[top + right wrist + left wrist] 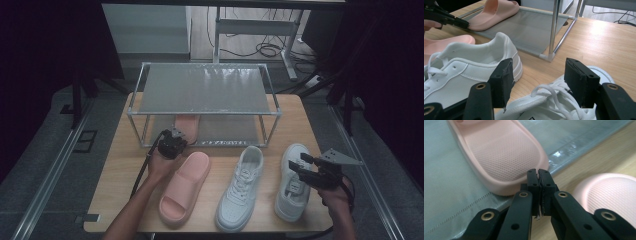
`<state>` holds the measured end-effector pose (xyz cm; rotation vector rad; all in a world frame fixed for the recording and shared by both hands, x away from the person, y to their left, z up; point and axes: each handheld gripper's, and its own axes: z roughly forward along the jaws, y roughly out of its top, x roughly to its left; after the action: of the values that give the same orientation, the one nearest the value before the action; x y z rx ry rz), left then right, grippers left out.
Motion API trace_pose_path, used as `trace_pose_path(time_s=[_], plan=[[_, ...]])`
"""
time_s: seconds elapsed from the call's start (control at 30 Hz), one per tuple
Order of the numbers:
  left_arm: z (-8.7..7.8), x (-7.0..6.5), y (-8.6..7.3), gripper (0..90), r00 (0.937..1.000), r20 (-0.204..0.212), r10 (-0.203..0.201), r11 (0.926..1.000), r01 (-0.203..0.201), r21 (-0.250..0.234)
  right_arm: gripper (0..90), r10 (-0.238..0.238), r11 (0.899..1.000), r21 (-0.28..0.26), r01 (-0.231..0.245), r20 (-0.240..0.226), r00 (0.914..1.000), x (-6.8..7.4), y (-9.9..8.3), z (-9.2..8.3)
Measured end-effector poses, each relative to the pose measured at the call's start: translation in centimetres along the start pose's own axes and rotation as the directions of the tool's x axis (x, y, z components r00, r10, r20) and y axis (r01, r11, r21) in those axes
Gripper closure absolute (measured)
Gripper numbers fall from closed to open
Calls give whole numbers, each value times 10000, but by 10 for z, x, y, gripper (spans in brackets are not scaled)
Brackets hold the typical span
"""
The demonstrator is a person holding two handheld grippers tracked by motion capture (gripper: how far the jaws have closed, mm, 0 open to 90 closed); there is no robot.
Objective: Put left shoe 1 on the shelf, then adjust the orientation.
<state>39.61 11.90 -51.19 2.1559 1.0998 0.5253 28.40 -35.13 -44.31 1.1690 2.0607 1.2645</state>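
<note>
While the left tongs [176, 134] sit closed at the heel of the pink slipper [187, 123] on the rack's lower shelf [225, 131], left of centre | second pink slipper [184, 186], lower centre-left, worktop [120, 170] | white sneakers [241, 187] centre-right | right tongs [298, 164] open over right sneaker [291, 185], gripping nothing.

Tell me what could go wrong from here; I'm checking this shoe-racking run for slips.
1. The left gripper is shut at the heel rim of the pink slipper on the rack's lower shelf; a further nudge could push it askew.
2. The right gripper stands open over the right white sneaker; it might close on loose laces rather than the shoe's wall.
</note>
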Motion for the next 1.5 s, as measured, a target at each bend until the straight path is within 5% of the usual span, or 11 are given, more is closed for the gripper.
trace_pose_path(time_s=[0.3,0.6,0.83,1.27,1.5], plan=[[-50,-8,-18,885,9979,526,-377,9966,414,-718,408,68,10000,-64,-68,60,10000,-2,0,-3],[-84,-17,-45,899,9878,1329,-805,9914,932,-919,408,56,10000,-21,-56,23,10000,0,-1,0],[-106,-22,-68,900,9733,1885,-1312,9800,1560,-1234,410,118,9999,-17,-118,77,9999,0,-2,0],[-137,-46,-69,900,9698,2321,-751,9826,1116,-1486,410,55,10000,-42,-54,90,9999,0,-2,-2],[-136,-71,-61,900,9599,2791,-269,9865,706,-1475,410,-13,9999,-117,14,86,10000,3,0,-2]])
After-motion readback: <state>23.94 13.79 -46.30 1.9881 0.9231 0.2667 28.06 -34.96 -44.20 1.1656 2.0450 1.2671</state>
